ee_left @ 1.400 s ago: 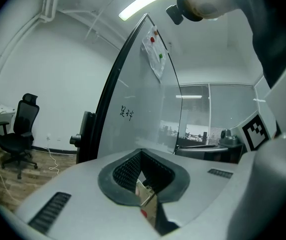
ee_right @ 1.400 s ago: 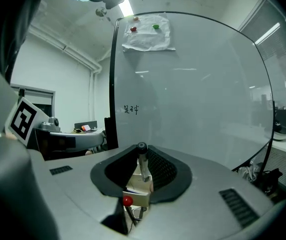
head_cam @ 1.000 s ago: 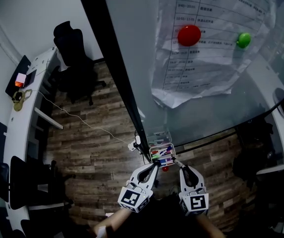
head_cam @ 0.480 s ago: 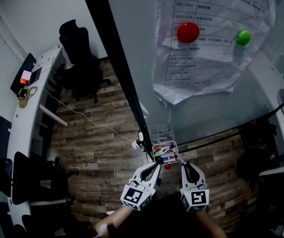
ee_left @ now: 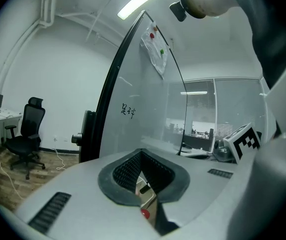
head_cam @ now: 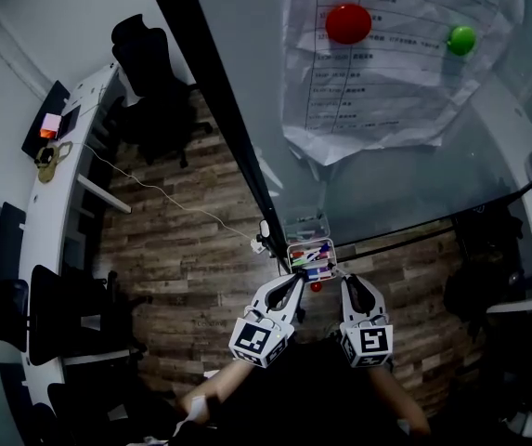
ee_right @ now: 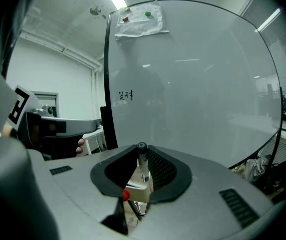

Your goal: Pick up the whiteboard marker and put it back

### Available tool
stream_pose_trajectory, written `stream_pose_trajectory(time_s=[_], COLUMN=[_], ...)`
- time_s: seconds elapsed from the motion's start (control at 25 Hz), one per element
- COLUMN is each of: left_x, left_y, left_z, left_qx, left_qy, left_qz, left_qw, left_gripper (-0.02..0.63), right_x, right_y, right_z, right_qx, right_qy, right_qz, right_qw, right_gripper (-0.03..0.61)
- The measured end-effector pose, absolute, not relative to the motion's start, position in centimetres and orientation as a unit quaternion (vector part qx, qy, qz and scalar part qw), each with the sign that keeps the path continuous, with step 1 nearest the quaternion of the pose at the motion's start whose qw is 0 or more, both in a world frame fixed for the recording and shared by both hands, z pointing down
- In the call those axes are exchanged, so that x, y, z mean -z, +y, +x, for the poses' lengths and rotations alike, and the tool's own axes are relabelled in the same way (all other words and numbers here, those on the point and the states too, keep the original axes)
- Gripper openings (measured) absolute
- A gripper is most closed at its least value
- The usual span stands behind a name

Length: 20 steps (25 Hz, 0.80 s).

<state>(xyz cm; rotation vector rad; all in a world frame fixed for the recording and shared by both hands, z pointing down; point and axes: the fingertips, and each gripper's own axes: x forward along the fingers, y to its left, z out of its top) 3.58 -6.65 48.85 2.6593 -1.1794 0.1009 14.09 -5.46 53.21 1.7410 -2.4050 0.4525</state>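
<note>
Sheet [head_cam: 377, 82] on whiteboard [head_cam: 405, 184], under 2 magnets [head_cam: 348, 23]. Marker box [head_cam: 311, 258] at board's btm edge, just fwd of left gripper [head_cam: 293, 284] & right gripper [head_cam: 343, 284]. Whiteboard marker [ee_right: 142, 161] betw. right gripper's jaws. Chair [head_cam: 149, 82], desk [head_cam: 50, 221] left of board.

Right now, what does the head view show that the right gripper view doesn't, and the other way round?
Only the head view shows the black office chair standing on the wooden floor. Only the right gripper view shows the black-capped whiteboard marker, upright and clamped between the jaws of the right gripper, and the small dark handwriting on the board. Both show the large glass whiteboard and the crumpled printed paper sheet pinned to it by a round red magnet and a round green magnet.
</note>
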Motion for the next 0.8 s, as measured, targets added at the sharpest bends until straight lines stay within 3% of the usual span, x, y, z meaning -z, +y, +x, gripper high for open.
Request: stream_pose_trajectory(time_s=[0.8], left_x=[-49.3], left_y=[-7.0], left_z=[3.9], left_qx=[-0.048], left_qy=[-0.411], left_qz=[0.904], left_qw=[0.107], left_gripper=[0.006], right_x=[-55.2], right_y=[-6.6], right_z=[13.9], right_qx=[-0.165], right_qy=[-0.809], right_qz=[0.559], right_qw=[0.080], right_gripper=[0.077])
